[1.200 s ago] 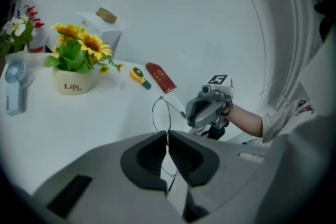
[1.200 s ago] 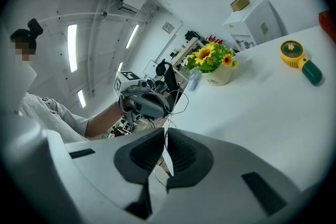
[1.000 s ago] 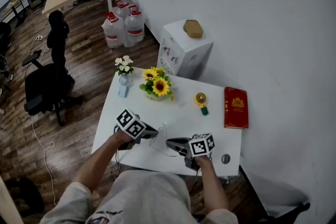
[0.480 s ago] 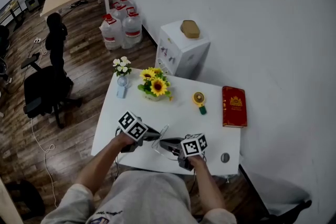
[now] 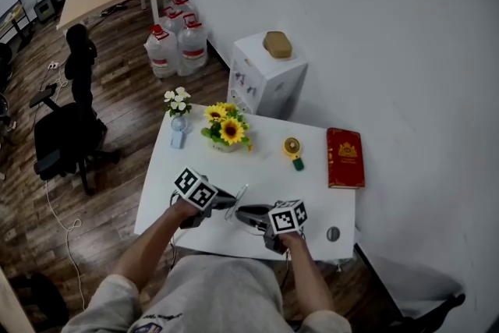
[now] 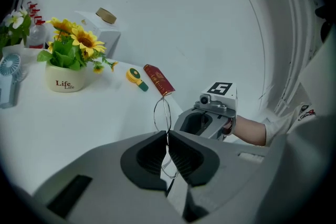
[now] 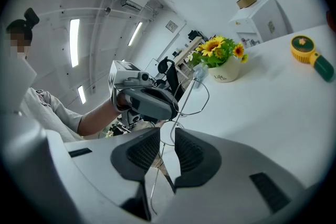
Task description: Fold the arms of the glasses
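Observation:
The thin wire-framed glasses [image 5: 238,199] hang just above the white table [image 5: 312,195] between my two grippers. My left gripper [image 5: 231,202] is shut on the frame; in the left gripper view its pads [image 6: 157,147] pinch the wire, and one lens ring [image 6: 163,98] sticks out past them. My right gripper [image 5: 241,213] faces it from the right. Its jaws have just been opening, and in the right gripper view [image 7: 167,136] a small gap shows. A thin arm of the glasses [image 7: 208,94] runs through that gap without being pressed.
A sunflower pot [image 5: 225,131] and a small vase of white flowers [image 5: 178,107] stand at the table's far left. A yellow round gadget [image 5: 294,150] and a red book [image 5: 344,157] lie far right. A white cabinet [image 5: 265,78] and water jugs [image 5: 178,47] are beyond.
The right gripper has edged left, closer to the left gripper, and the glasses between them look narrower. The left gripper has kept still.

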### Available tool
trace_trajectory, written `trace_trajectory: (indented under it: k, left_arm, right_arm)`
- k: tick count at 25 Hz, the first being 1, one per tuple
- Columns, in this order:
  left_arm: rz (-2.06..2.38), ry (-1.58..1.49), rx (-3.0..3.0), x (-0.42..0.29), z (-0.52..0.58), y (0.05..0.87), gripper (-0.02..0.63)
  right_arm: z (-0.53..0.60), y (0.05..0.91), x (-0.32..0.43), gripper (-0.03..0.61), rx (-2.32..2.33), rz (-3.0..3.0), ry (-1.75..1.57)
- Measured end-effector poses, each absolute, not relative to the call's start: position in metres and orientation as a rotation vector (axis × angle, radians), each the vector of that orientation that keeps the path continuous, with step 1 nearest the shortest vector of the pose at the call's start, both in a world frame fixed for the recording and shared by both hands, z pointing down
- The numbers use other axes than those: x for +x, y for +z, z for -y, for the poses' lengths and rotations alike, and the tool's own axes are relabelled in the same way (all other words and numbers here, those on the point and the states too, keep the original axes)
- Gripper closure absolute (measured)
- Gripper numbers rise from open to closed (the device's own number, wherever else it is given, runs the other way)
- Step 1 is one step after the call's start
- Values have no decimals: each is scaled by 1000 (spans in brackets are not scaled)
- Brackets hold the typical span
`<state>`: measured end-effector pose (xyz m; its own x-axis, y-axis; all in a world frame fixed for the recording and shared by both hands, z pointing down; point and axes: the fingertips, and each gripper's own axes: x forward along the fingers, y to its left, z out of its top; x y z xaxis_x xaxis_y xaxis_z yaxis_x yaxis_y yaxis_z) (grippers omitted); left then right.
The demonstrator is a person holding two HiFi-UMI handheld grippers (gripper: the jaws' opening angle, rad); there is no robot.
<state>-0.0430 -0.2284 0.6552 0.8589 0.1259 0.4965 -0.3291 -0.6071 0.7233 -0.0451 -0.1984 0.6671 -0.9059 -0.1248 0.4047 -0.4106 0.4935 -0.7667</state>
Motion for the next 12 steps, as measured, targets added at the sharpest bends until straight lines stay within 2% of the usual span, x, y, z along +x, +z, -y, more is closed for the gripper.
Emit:
trace_trajectory:
  k: [12]
  left_arm:
    - [424,572,2096,-65,266,675,598]
  right_arm:
    - [230,656,39,455,1079,2543,1413]
